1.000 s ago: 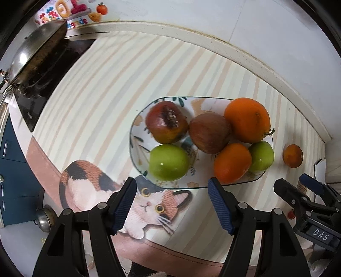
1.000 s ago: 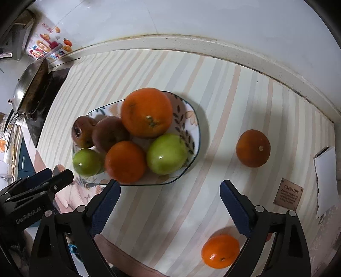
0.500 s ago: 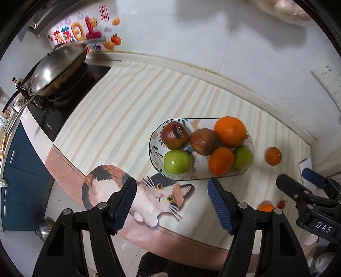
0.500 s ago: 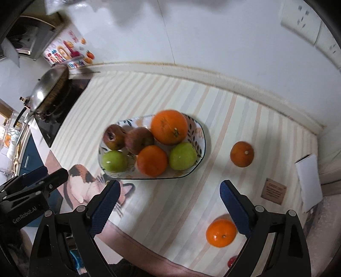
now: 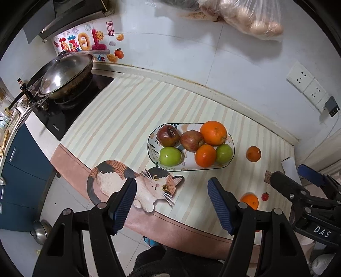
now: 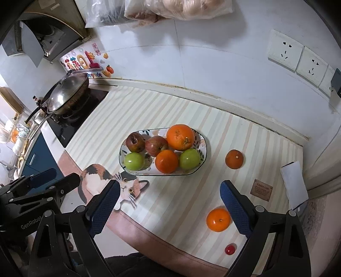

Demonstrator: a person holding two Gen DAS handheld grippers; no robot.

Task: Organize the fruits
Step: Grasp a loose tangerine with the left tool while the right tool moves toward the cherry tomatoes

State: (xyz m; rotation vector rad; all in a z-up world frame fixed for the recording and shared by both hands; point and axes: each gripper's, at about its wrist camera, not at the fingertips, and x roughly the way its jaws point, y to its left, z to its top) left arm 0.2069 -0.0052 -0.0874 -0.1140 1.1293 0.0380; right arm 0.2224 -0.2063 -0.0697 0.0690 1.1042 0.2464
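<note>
A patterned oval bowl (image 5: 228, 165) (image 6: 204, 158) on the striped counter holds a large orange (image 6: 180, 137), a smaller orange (image 6: 166, 161), two green apples (image 6: 134, 161), a red apple (image 6: 156, 145) and a dark pomegranate (image 6: 135, 142). Outside it lie a dark orange (image 6: 234, 159) (image 5: 253, 153), a bright orange (image 6: 218, 219) (image 5: 249, 200) and a cherry tomato (image 6: 230, 249) (image 5: 265, 196). My left gripper (image 5: 171, 207) is open and empty, high above the counter's front edge. My right gripper (image 6: 169, 209) is open and empty, just left of the bright orange.
A wok with lid (image 5: 64, 76) sits on the black stove (image 5: 64, 119) at the left. A cat-shaped mat (image 5: 132, 183) lies at the front. A small brown card (image 6: 261, 189) and white paper (image 6: 294, 187) lie at the right. Bags hang on the wall (image 6: 170, 8).
Both grippers have pulled up and back from the bowl. The view now takes in the whole counter, stove and wall. Both stay open and empty.
</note>
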